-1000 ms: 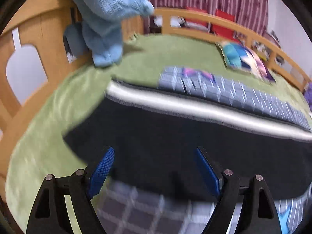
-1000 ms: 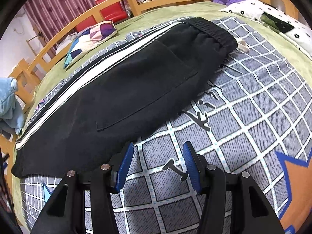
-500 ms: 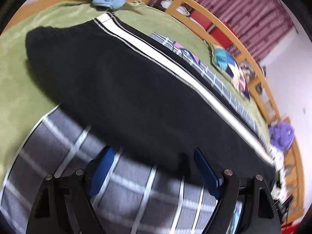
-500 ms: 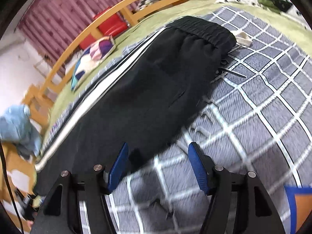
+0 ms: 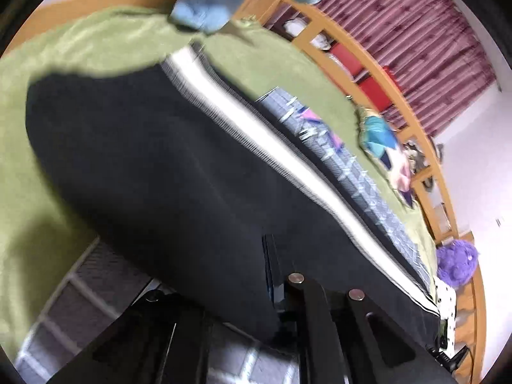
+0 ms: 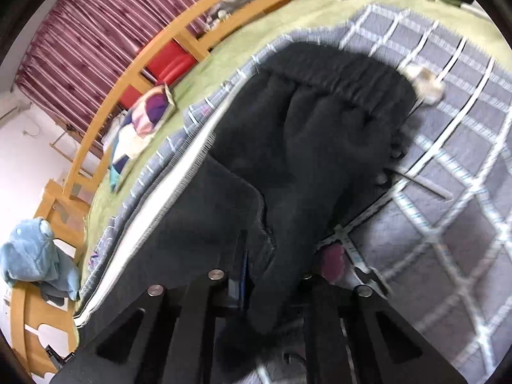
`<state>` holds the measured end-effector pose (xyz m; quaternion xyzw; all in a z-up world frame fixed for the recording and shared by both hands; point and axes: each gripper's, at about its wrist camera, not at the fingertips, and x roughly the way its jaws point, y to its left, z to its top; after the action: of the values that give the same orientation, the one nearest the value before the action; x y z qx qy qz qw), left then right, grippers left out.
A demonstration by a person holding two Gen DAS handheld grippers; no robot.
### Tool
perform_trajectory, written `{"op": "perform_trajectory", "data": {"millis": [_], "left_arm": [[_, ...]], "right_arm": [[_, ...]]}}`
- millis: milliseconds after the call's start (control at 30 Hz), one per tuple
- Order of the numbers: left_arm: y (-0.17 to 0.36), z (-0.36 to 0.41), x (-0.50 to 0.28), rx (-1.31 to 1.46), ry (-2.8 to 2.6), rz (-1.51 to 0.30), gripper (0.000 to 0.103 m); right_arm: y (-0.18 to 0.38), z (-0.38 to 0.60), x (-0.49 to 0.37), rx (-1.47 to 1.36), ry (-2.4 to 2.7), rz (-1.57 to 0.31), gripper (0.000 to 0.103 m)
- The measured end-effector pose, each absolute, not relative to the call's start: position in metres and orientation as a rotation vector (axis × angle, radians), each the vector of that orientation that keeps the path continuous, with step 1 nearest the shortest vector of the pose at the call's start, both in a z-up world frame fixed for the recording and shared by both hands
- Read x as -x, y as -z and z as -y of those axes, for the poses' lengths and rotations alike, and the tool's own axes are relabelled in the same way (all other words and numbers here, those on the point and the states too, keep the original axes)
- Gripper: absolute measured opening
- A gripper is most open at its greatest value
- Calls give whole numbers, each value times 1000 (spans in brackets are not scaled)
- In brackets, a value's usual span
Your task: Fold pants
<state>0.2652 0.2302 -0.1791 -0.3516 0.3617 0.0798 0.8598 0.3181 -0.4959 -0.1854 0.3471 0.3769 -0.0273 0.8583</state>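
Black pants (image 5: pixel 153 160) with a white side stripe (image 5: pixel 288 147) lie flat on the grey checked blanket (image 6: pixel 448 166) over a green bedspread (image 5: pixel 64 51). Left gripper (image 5: pixel 272 275) has just closed, pinching the near edge of the leg. Right gripper (image 6: pixel 256 275) has also just closed, clamped on bunched fabric. Only the right view shows the waistband (image 6: pixel 336 73); only the left shows the leg end.
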Motion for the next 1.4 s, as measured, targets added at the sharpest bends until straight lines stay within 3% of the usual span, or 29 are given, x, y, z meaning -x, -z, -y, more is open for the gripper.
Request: {"op": "perform_trajectory", "data": {"millis": [133,267,433,600,633,700,767,867,967,1033,1067,1100,1167,1300,1400], "left_arm": [[143,-215,-228,633,-148,-753,10],[139,-209,-161,602,-127,-787,10],[159,-205,-81,574,-116,-871,10],[183,-203,-71,589,-159,-941,17],[185,-204,-72,591,-175,-968,27],[178,-202,-67,527,-247,-1007,43],[166,-197,-55,451,-260,-983,67],[153,-190,-37,351,-274,-948,74],[146,-188,-34,341,-274,-962,74],[141,-187,-33,369,-275,-973,74],[135,-187,-31,382,-269,-960,74],[131,-186,-30,382,-274,-944,74],[123,-183,-32,370,-284,-910,74],[115,-174,-36,321,-273,-884,74],[115,-172,-40,292,-264,-874,74]], "right_arm": [[146,496,-285,-686,30,-755,9],[127,498,-227,-591,41,-781,9],[132,514,-137,-555,46,-852,9],[162,519,-95,-551,66,-920,14],[169,521,-92,-572,74,-927,19],[183,526,-89,-611,98,-955,43],[186,532,-78,-618,106,-945,48],[179,550,-58,-666,131,-837,67],[186,566,-73,-726,141,-815,76],[205,575,-97,-799,111,-834,77],[209,578,-106,-828,118,-821,66],[206,578,-114,-831,156,-791,43],[191,574,-130,-725,188,-795,31],[144,570,-135,-542,85,-688,32],[170,574,-157,-509,125,-848,46]]}}
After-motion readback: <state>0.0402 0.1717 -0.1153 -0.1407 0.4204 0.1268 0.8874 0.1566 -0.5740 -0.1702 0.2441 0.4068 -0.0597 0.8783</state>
